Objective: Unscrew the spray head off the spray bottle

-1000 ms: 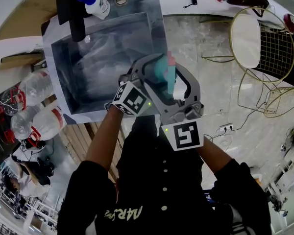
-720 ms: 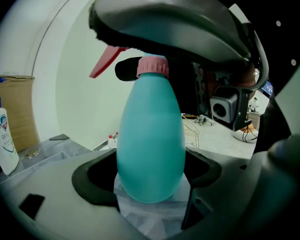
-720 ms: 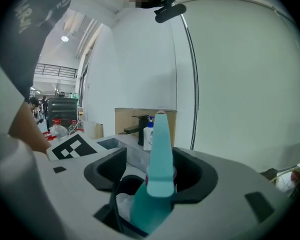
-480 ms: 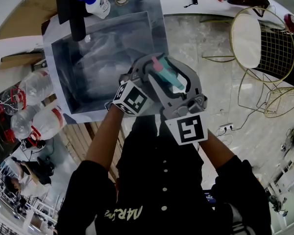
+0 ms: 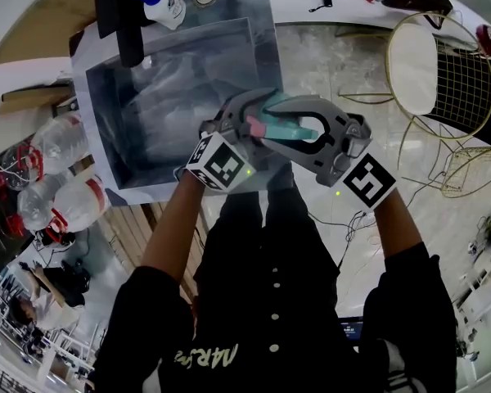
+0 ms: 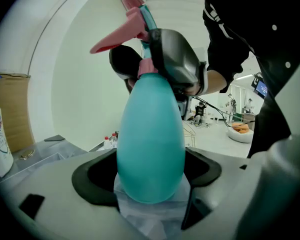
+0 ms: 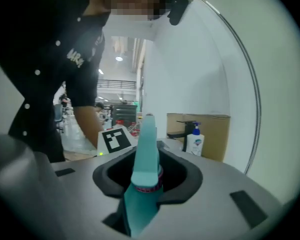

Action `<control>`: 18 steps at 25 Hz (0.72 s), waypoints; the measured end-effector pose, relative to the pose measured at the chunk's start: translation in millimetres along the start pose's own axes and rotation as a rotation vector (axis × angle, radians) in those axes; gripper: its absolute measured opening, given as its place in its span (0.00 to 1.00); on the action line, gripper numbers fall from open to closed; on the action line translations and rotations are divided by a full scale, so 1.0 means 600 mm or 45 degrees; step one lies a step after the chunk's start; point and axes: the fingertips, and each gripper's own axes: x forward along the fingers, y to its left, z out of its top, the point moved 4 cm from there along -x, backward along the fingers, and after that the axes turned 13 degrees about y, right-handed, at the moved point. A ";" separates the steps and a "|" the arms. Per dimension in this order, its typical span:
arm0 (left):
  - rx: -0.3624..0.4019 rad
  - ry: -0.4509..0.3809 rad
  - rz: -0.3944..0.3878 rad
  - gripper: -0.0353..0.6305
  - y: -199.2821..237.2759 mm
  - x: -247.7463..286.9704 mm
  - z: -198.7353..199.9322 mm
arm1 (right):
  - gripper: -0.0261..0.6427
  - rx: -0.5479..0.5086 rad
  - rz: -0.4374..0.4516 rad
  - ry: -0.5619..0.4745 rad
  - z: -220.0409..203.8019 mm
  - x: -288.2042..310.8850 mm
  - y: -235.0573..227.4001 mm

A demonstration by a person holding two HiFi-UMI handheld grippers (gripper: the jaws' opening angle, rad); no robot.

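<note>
A teal spray bottle (image 5: 288,127) with a pink trigger (image 5: 258,124) is held over the sink's near edge. My left gripper (image 5: 239,119) is shut on its rounded body (image 6: 150,144), low down between the jaws. My right gripper (image 5: 311,134) comes in from the right around the spray head (image 7: 146,149). Its jaws are closing, with the head and its pink collar (image 7: 148,186) standing between them in the dark recess. I see no firm press of the pads on it. From the left gripper view, the right gripper (image 6: 176,59) wraps the neck below the trigger (image 6: 121,35).
A steel sink (image 5: 106,129) lies ahead with a black faucet (image 5: 119,23) and a soap bottle (image 5: 158,2) at its back. Water bottles (image 5: 65,147) lie to the left. A gold wire chair (image 5: 439,65) and a power strip (image 5: 376,214) stand on the floor to the right.
My right gripper has swung from in front of me round to the right side of the bottle. The spray head has turned with it, and the right jaws have narrowed. The left gripper stayed put.
</note>
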 end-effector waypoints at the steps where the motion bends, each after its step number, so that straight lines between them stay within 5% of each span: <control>1: 0.001 -0.005 -0.007 0.65 0.000 0.000 0.000 | 0.24 -0.016 0.064 -0.007 0.000 -0.001 -0.001; 5: 0.009 -0.005 -0.009 0.65 -0.002 0.000 0.001 | 0.24 -0.070 0.157 0.009 0.002 0.000 0.003; 18: 0.015 0.009 -0.010 0.65 -0.002 0.000 0.000 | 0.24 -0.019 0.155 -0.005 0.006 -0.003 0.002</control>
